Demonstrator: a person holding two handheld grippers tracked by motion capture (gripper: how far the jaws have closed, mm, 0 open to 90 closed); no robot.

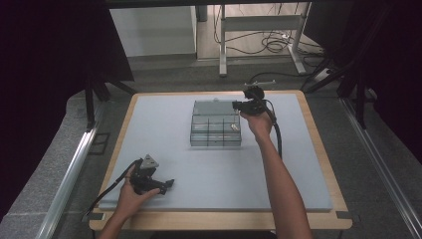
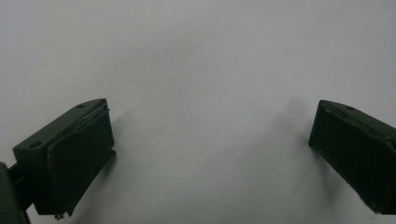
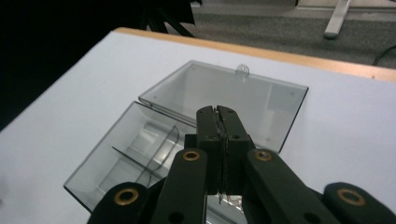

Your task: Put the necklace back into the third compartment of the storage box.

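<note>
A clear plastic compartment box [image 1: 215, 133] lies open at the middle back of the grey mat, its lid [image 1: 213, 107] folded flat behind it. In the right gripper view the box [image 3: 133, 142] and lid [image 3: 261, 95] lie under my right gripper [image 3: 217, 112], whose jaws are pressed together. My right gripper [image 1: 237, 105] hovers over the box's right rear corner. A small silvery piece [image 3: 229, 201] shows below the jaws; I cannot tell if it is held. My left gripper [image 1: 168, 185] rests at the front left, its jaws [image 2: 210, 126] wide open over bare mat.
The grey mat [image 1: 164, 124] covers a wooden table [image 1: 318, 134]. A small pale item [image 1: 234, 127] lies in a right-hand compartment. Dark curtains hang at both sides, and desk legs with cables [image 1: 271, 45] stand beyond the far edge.
</note>
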